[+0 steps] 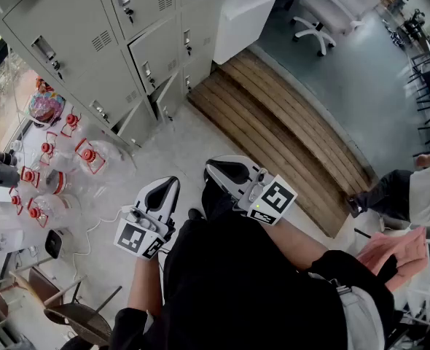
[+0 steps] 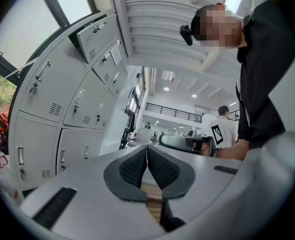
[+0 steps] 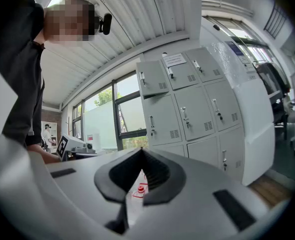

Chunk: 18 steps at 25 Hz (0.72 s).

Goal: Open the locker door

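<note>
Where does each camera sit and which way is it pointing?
Head view: on the person's head, looking steeply down at grey metal lockers, left tongs, right tongs and black top.
Left gripper view: on the left tongs, facing lockers; jaws together, arm at right.
Right gripper view: on the right tongs, facing lockers and windows; jaws together, that top at left.
Shared: both gripper views show the lockers and each other's tongs.

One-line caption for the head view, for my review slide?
Standing back from the grey lockers, the person holds the left gripper and right gripper shut and empty.
</note>
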Tool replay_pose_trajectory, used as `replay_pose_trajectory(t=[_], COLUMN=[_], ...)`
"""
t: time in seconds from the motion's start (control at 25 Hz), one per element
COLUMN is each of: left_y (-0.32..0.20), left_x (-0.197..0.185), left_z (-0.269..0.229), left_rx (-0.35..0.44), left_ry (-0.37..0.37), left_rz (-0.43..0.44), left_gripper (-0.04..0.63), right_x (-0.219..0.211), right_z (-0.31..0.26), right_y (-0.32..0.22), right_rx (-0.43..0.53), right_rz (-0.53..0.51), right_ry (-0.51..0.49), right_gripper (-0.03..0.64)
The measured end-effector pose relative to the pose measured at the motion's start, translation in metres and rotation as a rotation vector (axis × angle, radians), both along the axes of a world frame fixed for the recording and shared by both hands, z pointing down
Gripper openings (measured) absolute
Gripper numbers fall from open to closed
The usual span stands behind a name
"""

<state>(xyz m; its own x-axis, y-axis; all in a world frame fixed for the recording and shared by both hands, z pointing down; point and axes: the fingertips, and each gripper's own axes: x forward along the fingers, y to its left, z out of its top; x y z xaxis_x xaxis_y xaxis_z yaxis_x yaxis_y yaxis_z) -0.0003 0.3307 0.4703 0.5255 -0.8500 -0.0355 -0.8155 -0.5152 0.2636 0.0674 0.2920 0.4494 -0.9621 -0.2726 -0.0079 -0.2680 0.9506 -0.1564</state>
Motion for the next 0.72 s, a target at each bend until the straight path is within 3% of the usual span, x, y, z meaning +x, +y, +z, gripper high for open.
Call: replay_pose_trajectory(t=[0.4, 0.72], left_y=[0.005, -0.003], left_x=[0.003, -0.017], left_z=[0.01, 0.005], left_rx=[-0.014, -0.014], left_ry=[0.025, 0.023], left_rz=[0.032, -0.009], left_gripper=[0.017, 0.017], right_x=[-0.012, -0.03], right_z=[-0.007, -0.017], right_y=[0.013, -0.005], right_rx=[0.019, -0.001], right_rz=[-0.066, -0.109], right_ry=[-0.045, -0.108], right_gripper=[0.009, 0.009])
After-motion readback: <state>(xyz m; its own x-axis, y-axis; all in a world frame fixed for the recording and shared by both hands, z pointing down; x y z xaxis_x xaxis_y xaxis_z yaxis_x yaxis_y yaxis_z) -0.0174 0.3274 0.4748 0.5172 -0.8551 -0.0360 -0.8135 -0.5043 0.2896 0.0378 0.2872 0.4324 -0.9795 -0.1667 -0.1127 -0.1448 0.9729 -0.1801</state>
